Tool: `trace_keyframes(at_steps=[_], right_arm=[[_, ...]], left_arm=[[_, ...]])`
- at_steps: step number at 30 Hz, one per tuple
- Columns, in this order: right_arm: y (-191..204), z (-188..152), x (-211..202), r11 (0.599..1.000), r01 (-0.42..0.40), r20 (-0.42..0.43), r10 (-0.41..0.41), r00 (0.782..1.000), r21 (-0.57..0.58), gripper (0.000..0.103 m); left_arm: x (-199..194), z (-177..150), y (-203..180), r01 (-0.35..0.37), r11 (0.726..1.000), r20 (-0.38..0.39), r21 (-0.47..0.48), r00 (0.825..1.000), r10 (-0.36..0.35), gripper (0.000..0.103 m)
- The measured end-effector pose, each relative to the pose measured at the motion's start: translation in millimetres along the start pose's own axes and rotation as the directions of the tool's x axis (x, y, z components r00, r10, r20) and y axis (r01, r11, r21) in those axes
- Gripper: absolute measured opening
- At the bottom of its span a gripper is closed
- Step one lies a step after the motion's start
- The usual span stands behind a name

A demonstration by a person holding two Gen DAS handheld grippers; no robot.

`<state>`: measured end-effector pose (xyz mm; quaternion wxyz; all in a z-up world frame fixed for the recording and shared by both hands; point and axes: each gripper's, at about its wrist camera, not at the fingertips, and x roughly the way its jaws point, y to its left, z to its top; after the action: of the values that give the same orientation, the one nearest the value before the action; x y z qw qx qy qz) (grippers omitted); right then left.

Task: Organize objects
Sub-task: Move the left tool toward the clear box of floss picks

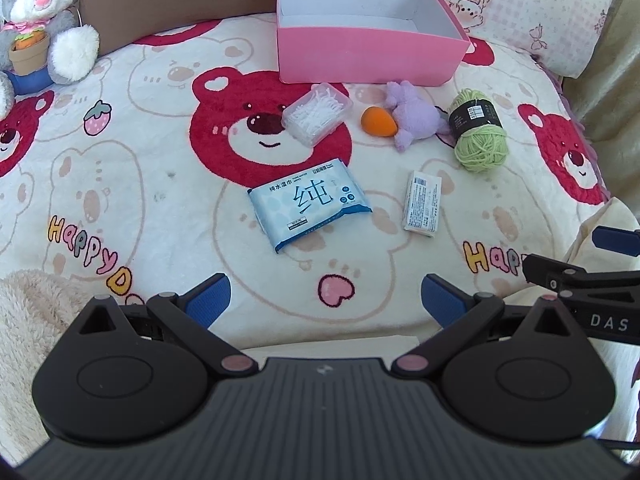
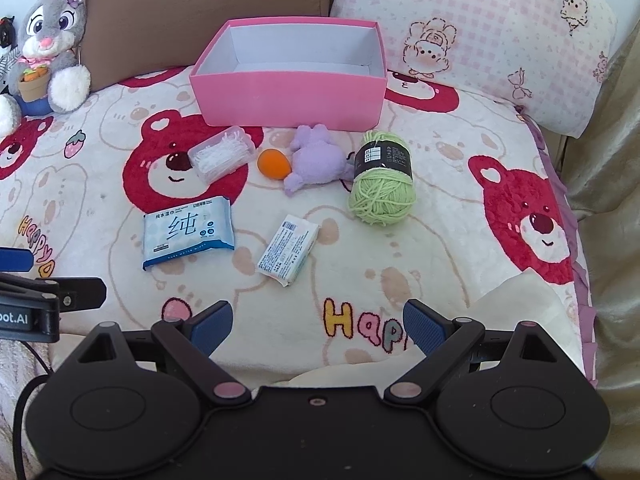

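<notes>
An empty pink box [image 1: 368, 56] [image 2: 288, 96] stands at the back of the bear-print blanket. In front of it lie a clear case of white picks [image 1: 318, 114] [image 2: 222, 153], an orange egg-shaped sponge [image 1: 378, 121] [image 2: 273, 163], a purple plush toy [image 1: 414, 116] [image 2: 316, 158] and a green yarn ball [image 1: 478, 130] [image 2: 382, 178]. Nearer lie a blue wet-wipes pack [image 1: 310, 202] [image 2: 187, 230] and a small white packet [image 1: 423, 203] [image 2: 289, 249]. My left gripper [image 1: 326, 300] hangs open over the blanket's near part. My right gripper [image 2: 318, 322] is open too, with nothing between its fingers.
A grey rabbit plush [image 1: 36, 20] [image 2: 50, 46] sits at the back left against a brown cushion [image 2: 204, 12]. A pink checked pillow [image 2: 472, 36] lies at the back right. The blanket's purple edge [image 2: 576, 240] runs down the right side. A fluffy beige cloth [image 1: 36, 312] lies near left.
</notes>
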<state>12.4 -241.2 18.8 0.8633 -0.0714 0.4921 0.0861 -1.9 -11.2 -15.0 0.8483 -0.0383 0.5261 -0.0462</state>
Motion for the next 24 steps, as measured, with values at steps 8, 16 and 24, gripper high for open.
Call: trace_keyframes(at_steps=[8,16,24], right_arm=[[-0.9,0.3,-0.2,1.0,0.001,-0.001,-0.001,1.0,-0.002,0.094],[-1.4,0.4,-1.0,1.0,0.005,0.0,-0.005,1.0,-0.003,0.094],[-2.2,0.2,-1.0,1.0,0.011,-0.007,-0.011,1.0,-0.001,0.094]], left_arm=[[-8.4,0.6,-5.5,0.021,0.999,0.023,0.026,1.0,-0.021,0.103],[-9.3,0.1,-3.7,0.011,1.0,0.019,0.014,1.0,-0.011,0.103],[-10.1,-0.5,-1.6,0.011,1.0,0.02,0.015,1.0,-0.012,0.103]])
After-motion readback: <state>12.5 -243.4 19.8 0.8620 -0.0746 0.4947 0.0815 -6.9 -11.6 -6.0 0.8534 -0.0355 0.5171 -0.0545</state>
